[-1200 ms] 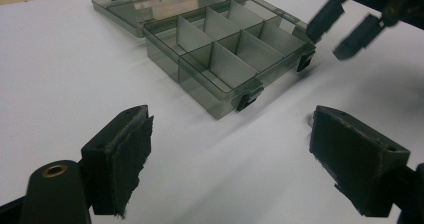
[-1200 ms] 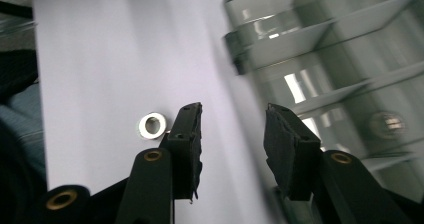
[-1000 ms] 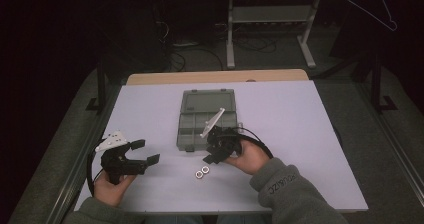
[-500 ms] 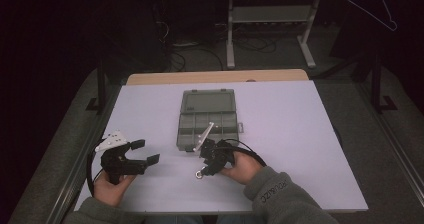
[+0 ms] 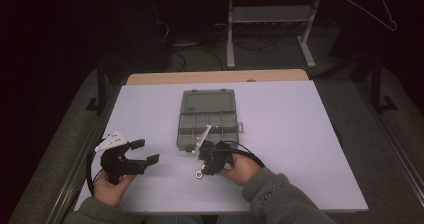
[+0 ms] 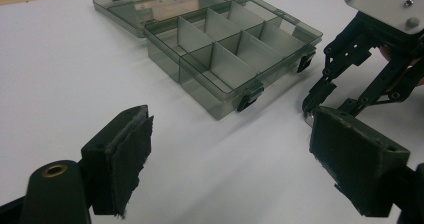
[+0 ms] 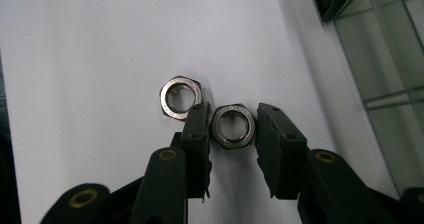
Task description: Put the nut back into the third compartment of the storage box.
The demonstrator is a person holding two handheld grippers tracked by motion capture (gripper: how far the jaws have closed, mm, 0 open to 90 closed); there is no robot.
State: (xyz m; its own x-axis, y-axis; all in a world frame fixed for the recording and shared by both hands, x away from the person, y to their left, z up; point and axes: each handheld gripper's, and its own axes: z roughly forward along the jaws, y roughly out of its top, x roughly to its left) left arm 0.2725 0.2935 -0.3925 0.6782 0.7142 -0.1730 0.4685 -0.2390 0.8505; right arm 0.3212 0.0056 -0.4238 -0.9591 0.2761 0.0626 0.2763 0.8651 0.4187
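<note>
Two steel hex nuts lie side by side on the white table point(image 5: 300, 134) in front of an open grey compartment box point(image 5: 207, 129). In the right gripper view, one nut point(image 7: 234, 107) sits between the jaws of my right gripper point(image 7: 233, 129). The jaws have just been closing, and both pads now touch its flats. The other nut point(image 7: 164, 99) rests just outside the left pad. From above, my right gripper point(image 5: 200, 172) points down at the nut point(image 5: 199, 174). My left gripper point(image 5: 145, 151) rests at the front left, open and holding nothing point(image 6: 230, 154).
The box point(image 6: 220, 49) has several bare compartments and its lid point(image 5: 209, 103) lies flat behind it. Its latches face the right gripper's fingers point(image 6: 320, 91). A wooden strip point(image 5: 215, 77) borders the table's far edge. Cables trail from both grippers.
My right hand has come down and toward me from the box's front edge to the nuts, and its jaws have narrowed around one nut. The left gripper has stayed put.
</note>
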